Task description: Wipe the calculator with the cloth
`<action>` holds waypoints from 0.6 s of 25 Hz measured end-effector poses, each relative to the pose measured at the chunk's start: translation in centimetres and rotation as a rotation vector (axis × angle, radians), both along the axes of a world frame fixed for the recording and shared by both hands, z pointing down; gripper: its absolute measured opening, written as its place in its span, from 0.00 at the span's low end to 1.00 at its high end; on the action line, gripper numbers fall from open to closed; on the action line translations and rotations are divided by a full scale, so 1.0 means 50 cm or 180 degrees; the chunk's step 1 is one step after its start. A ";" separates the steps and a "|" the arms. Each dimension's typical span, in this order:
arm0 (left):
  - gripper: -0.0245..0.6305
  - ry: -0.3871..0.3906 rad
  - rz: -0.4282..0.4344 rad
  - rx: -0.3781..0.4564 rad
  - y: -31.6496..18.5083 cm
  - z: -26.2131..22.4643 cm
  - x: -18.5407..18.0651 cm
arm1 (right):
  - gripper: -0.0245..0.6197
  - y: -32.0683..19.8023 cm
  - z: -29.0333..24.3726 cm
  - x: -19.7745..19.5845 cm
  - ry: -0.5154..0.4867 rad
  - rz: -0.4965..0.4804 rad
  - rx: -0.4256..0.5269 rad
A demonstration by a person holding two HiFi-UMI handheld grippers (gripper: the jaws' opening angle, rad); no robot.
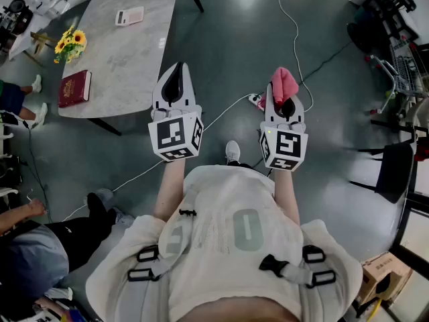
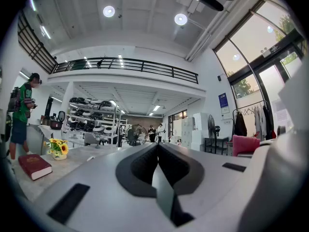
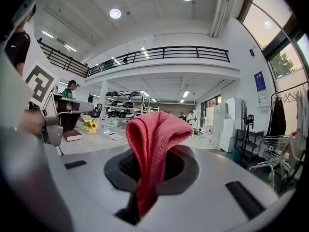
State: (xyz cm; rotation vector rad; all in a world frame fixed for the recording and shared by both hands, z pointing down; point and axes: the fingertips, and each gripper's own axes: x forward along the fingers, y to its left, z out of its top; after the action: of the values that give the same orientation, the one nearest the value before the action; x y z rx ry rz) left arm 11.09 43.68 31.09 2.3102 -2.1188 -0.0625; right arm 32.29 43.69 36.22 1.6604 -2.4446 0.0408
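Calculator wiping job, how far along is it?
Done: the pink terry cloth sits clamped in the right gripper. In hand: both grippers are held out over the floor, the left gripper shut and empty. Left: reaching the white calculator on the grey marble table, apart from both, and wiping it.

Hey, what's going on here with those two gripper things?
A person stands short of the table, a gripper in each hand. The right gripper is clamped on a pink cloth; the left gripper is shut and empty. The calculator lies on the table, well away from both grippers.
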 end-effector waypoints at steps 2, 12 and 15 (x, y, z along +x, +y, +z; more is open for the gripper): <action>0.07 0.0020 0.0020 -0.0012 -0.008 0.008 -0.003 | 0.12 -0.009 0.010 -0.005 -0.0002 -0.0010 -0.0043; 0.07 0.0027 0.0019 -0.0020 -0.051 0.020 0.022 | 0.12 -0.059 0.039 0.035 -0.0191 0.0021 -0.0139; 0.07 -0.0021 0.0017 -0.0015 -0.068 0.018 0.039 | 0.12 -0.078 0.031 0.047 -0.0329 -0.0040 -0.0076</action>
State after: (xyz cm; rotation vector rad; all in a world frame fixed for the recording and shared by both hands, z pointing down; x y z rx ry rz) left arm 13.04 40.28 32.00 2.3166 -2.1135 -0.0500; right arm 34.65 39.80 37.78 1.6727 -2.5185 0.1575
